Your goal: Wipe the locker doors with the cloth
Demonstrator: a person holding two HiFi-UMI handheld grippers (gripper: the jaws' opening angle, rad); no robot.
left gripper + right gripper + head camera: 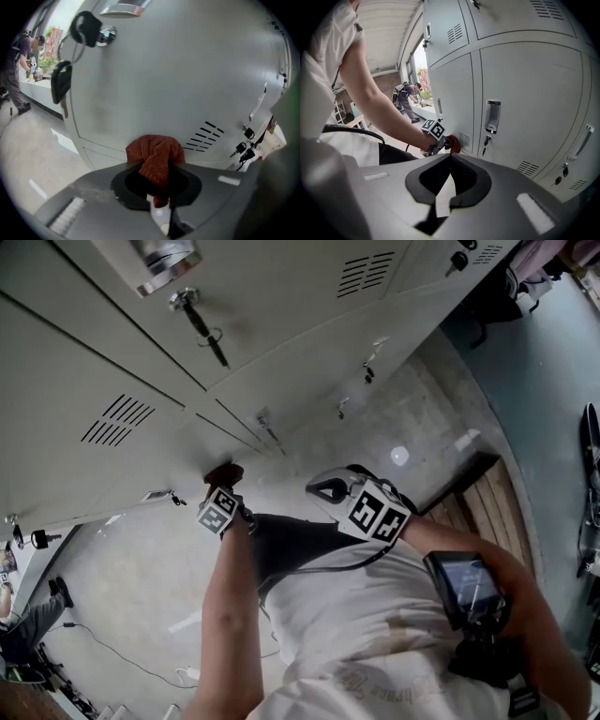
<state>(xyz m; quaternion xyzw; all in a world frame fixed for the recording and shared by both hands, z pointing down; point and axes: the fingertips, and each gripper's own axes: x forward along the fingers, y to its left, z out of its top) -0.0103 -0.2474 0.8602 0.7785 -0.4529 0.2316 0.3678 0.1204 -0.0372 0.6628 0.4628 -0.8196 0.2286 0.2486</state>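
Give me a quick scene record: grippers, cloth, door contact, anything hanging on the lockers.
left gripper: shut on the cloth
cloth: rust-red knit, bunched, pressed to the locker door
locker door: grey, closed; the cloth sits low on it, left of the vent slots
right gripper: shut, nothing between its jaws, held clear of the lockers
keys: hang from the lock near the top of that door
person: far off, bent over a ledge
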